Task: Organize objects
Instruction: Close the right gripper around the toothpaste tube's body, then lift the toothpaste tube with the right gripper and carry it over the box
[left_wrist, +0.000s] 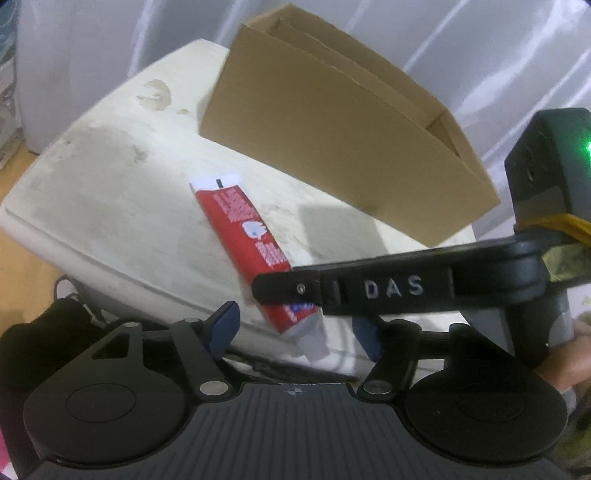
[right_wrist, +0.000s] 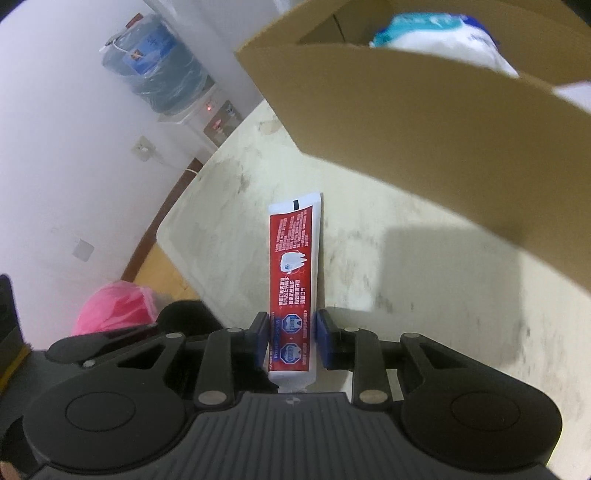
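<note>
R tool (right_wrist: 291, 338) clamped on toothpaste tube (right_wrist: 294, 266) near cap end; tube lies on surface (right_wrist: 424, 295), just in front of cardboard box (right_wrist: 424, 140). L tool (left_wrist: 291, 328) jaws apart, nothing between. Next, by my judgement: lift tube straight, keep grip firm, clear box wall, drop inside beside white pack (right_wrist: 439, 40).

Toothpaste tube (right_wrist: 293, 280) lies on table (right_wrist: 406, 295), its cap end btwn right gripper (right_wrist: 291, 339) fingers (right_wrist: 258, 332). Cardboard box (right_wrist: 424, 140) on table beyond fingertips, to right; packet (right_wrist: 443, 37) in box.
</note>
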